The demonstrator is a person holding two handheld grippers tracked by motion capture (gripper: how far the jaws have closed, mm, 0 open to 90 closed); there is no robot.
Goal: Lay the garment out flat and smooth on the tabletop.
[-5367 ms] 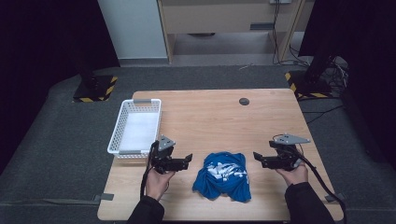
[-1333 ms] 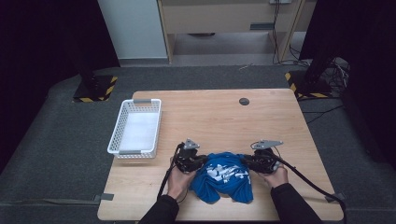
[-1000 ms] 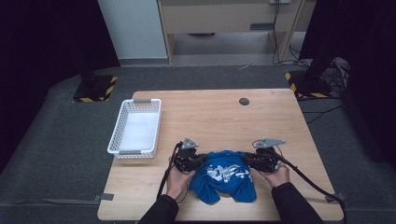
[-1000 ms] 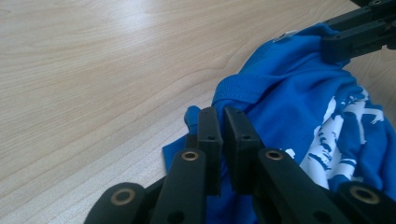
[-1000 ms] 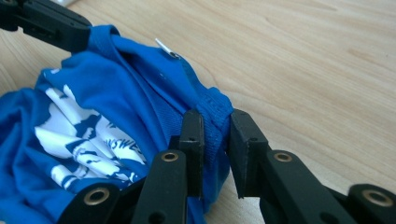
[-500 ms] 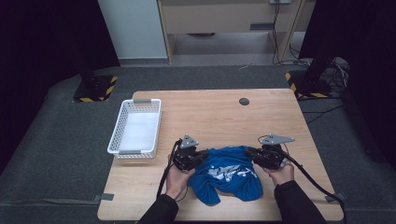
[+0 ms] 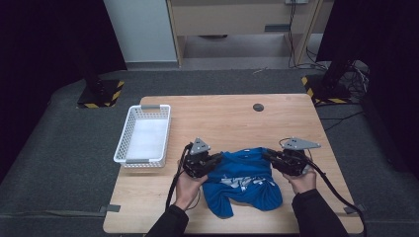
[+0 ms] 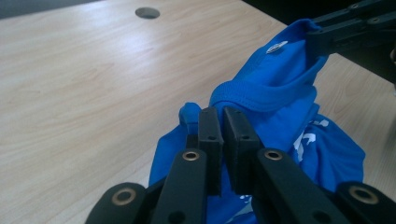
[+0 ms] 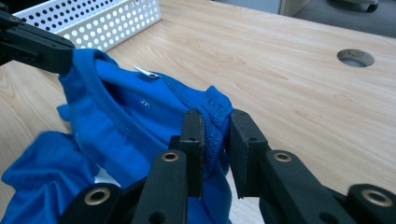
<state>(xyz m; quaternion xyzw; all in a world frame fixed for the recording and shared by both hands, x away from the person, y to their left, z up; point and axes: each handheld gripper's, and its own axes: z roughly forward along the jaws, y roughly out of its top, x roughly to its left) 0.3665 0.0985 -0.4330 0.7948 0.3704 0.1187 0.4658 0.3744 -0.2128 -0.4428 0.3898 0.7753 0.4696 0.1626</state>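
A blue T-shirt [image 7: 244, 177] with white print lies crumpled near the table's front edge, its collar end lifted and stretched between both grippers. My left gripper [image 7: 217, 159] is shut on the shirt's left collar edge; in the left gripper view the pads [image 8: 210, 135] pinch blue cloth [image 8: 275, 93]. Over on the other side, my right gripper [image 7: 267, 155] is shut on the ribbed collar [image 9: 212, 112], seen bunched between its pads [image 9: 194, 135] in the right gripper view. The shirt's lower part [image 9: 42, 163] still rests on the wood.
A white perforated basket [image 7: 144, 136] stands at the table's left, also visible in the right gripper view [image 9: 93, 21]. A round cable hole [image 7: 258, 107] sits at the back centre. Black cables trail from both grippers toward the front edge.
Both grippers have risen and drawn apart, the right one moving rightward. The shirt's collar has come up off the table and spread wider between them.
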